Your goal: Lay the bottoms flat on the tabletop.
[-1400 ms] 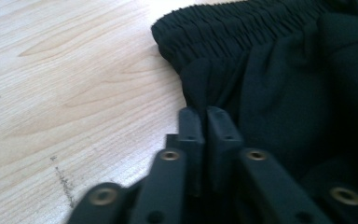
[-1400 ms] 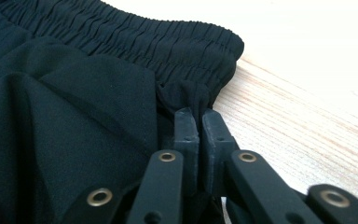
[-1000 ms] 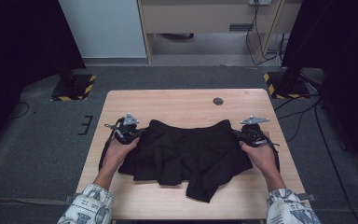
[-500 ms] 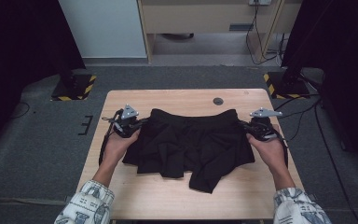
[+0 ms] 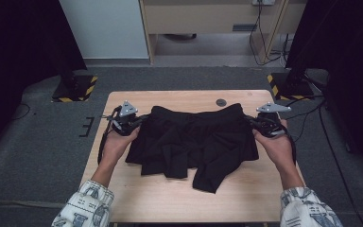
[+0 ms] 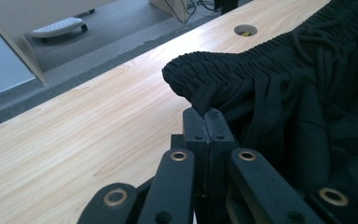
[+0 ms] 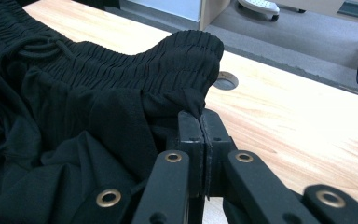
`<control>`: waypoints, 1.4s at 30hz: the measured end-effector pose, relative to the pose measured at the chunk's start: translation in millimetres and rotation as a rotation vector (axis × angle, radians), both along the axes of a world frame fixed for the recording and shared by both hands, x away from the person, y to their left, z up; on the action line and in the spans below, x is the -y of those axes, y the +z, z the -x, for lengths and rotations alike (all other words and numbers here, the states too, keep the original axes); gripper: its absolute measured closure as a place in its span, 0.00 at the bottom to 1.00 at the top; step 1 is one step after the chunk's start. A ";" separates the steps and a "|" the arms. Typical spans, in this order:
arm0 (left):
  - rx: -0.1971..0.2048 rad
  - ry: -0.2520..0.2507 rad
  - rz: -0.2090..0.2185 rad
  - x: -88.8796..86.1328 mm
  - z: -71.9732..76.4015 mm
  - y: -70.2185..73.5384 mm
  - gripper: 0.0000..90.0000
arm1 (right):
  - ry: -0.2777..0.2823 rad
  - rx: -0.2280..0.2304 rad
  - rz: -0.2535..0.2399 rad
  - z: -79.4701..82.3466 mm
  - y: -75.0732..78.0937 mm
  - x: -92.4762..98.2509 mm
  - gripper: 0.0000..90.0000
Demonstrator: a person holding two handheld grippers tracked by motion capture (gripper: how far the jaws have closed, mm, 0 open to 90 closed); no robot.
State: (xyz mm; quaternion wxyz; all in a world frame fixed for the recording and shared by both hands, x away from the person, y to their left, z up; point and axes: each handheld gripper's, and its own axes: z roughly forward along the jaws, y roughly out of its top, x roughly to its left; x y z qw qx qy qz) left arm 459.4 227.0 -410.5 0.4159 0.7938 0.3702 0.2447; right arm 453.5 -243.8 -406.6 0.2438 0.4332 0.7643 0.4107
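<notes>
Black pleated shorts (image 5: 196, 142) are lying mid-desk, elastic waistband stretched toward the far edge. Left gripper (image 5: 139, 119) is pinching the waistband's left corner, jaws clamped on fabric; right gripper (image 5: 254, 121) is clamping the right corner. Wooden desk (image 5: 170, 198) is carrying everything.

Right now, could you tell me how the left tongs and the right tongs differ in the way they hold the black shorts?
The left tongs pinch the waistband's left corner of the black shorts; the right tongs pinch its right corner. The left tongs sit beside bare tabletop; the right tongs sit nearer the cable hole. Both are shut on fabric, stretching the waistband between them.
</notes>
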 end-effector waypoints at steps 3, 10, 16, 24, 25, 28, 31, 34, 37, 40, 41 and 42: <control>-0.001 0.003 0.007 -1.1 -1.3 2.7 0.99 | 0.004 0.008 0.003 -0.9 3.2 -0.7 0.99; 0.018 0.008 0.014 -1.1 -2.5 13.7 0.99 | -0.004 0.027 -0.004 -2.9 17.4 -0.3 0.99; 0.050 0.012 0.024 0.4 -1.5 32.4 0.99 | -0.018 0.059 -0.009 -4.3 38.7 3.1 0.99; 0.091 0.027 0.057 2.1 -3.1 58.7 0.99 | -0.034 0.113 -0.037 -3.7 70.6 7.0 0.99; 0.092 0.032 0.053 2.4 -4.0 59.6 0.99 | -0.034 0.113 -0.040 -4.0 71.2 7.0 0.99; 0.080 0.033 0.062 1.7 -7.8 59.3 0.99 | -0.030 0.104 -0.033 -6.8 66.0 7.3 0.99; 0.081 0.031 0.073 2.2 -10.6 59.6 0.99 | -0.032 0.097 -0.040 -9.8 58.8 8.9 0.99; 0.075 0.041 0.057 1.5 -12.8 58.4 0.99 | -0.027 0.092 -0.053 -11.4 52.4 10.4 0.99; 0.069 0.047 0.045 0.6 -13.8 56.9 0.99 | -0.022 0.086 -0.058 -13.1 47.1 9.9 0.99; 0.066 0.051 0.027 -0.5 -15.2 55.7 0.99 | -0.018 0.085 -0.063 -14.5 41.7 7.2 0.99; 0.065 0.052 0.024 -1.3 -15.9 55.1 0.99 | -0.018 0.082 -0.065 -15.0 40.6 6.3 0.99; 0.061 0.055 0.031 -2.4 -16.7 54.3 0.99 | -0.015 0.080 -0.065 -16.1 40.0 6.0 0.99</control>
